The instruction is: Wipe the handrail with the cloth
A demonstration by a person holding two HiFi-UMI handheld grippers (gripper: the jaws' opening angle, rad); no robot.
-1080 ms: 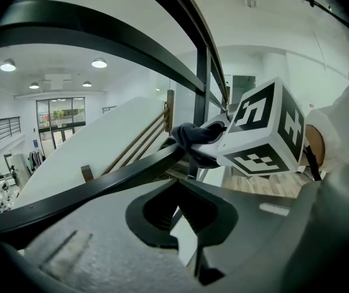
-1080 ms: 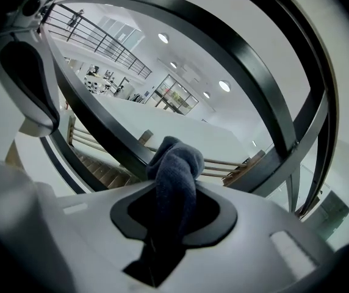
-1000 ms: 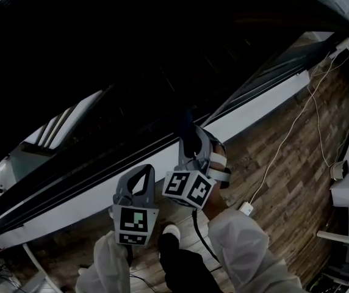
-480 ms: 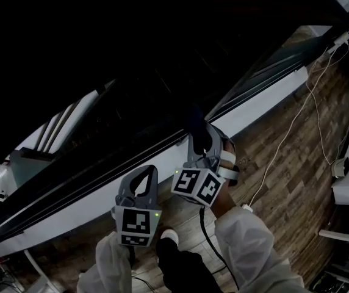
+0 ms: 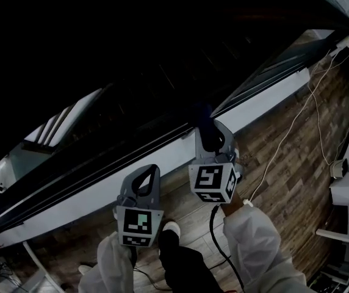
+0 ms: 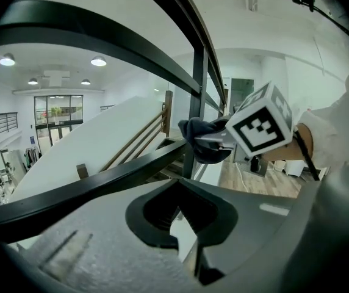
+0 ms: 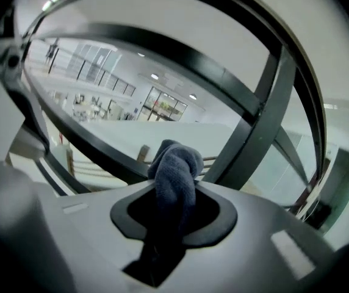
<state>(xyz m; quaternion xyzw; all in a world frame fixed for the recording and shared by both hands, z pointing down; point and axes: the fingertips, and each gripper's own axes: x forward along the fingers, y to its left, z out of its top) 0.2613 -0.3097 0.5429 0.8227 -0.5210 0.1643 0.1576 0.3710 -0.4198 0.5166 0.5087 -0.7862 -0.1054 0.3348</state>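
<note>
1. The cloth (image 7: 174, 173), a dark blue-grey wad rolled thick, is pinched in the right claw (image 7: 172, 221). Its long axis follows the claw's own line, and its rounded end points outward at the handrail (image 7: 89, 140).
2. In the right gripper view the handrail is a dark bar slanting from upper left to lower right, just behind the wad. Whether the two touch cannot be told. A dark post (image 7: 266, 121) rises to the right of the cloth.
3. The left gripper view shows the wad side-on. It juts leftward from the right claw's tip, with its end in front of the post and above a lower bar. The marker cube (image 6: 257, 127) of that claw sits just to its right.
4. The left claw (image 6: 180, 215) is pressed together with nothing between its jaws. It hangs on the near side of the rails, apart from them.
5. From the head view the rails run from lower left to upper right above a white skirting (image 5: 101, 200). The right claw reaches up to the rails and the left claw sits lower, beside it. The cloth is nearly lost against the dark there.
6. Only the head view shows the wooden floor (image 5: 284, 170), a white cable (image 5: 282, 148) trailing across it, and the person's white sleeves (image 5: 254, 243).
7. Only the left gripper view shows a bright hall with round ceiling lights (image 6: 98, 61) beyond the rails.
</note>
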